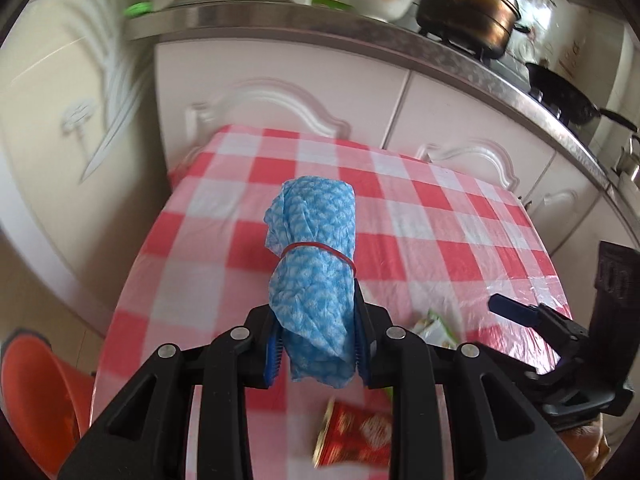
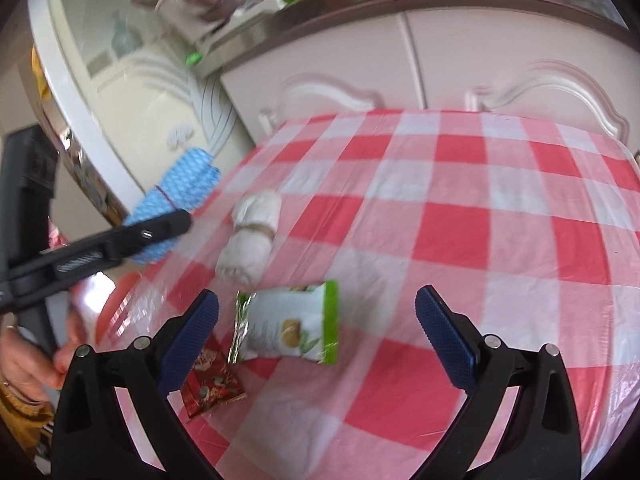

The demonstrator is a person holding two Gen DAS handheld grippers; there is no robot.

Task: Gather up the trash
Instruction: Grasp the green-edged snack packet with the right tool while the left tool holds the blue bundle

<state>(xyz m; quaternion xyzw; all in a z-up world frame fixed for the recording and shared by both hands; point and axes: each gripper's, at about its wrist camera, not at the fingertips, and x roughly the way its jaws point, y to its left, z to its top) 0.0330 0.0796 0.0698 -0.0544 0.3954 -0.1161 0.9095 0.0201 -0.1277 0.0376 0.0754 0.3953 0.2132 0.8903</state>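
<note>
My left gripper point(image 1: 316, 354) is clamped on a rolled blue cloth point(image 1: 316, 264) bound with a red rubber band point(image 1: 320, 249); the roll stands up between the blue pads, lifted clear of the table point(image 1: 460, 216) near its left edge. My right gripper point(image 2: 318, 332) hangs over the near edge with its jaws spread wide and nothing between the pads. Just ahead of its fingers lies a white-and-green snack wrapper point(image 2: 290, 326), flat on the red-and-white checked cloth. Beside its left finger, closer to the near edge, sits a red wrapper point(image 2: 212, 394). Beyond the green wrapper, toward the left edge, a white rolled cloth point(image 2: 250, 238) tied around its middle rests on the table. An orange bin point(image 1: 36, 392) stands on the floor off the table's near-left corner. White cabinet doors point(image 1: 280, 112) run behind the far edge, with a dark pot point(image 1: 468, 12) on the counter above.
</note>
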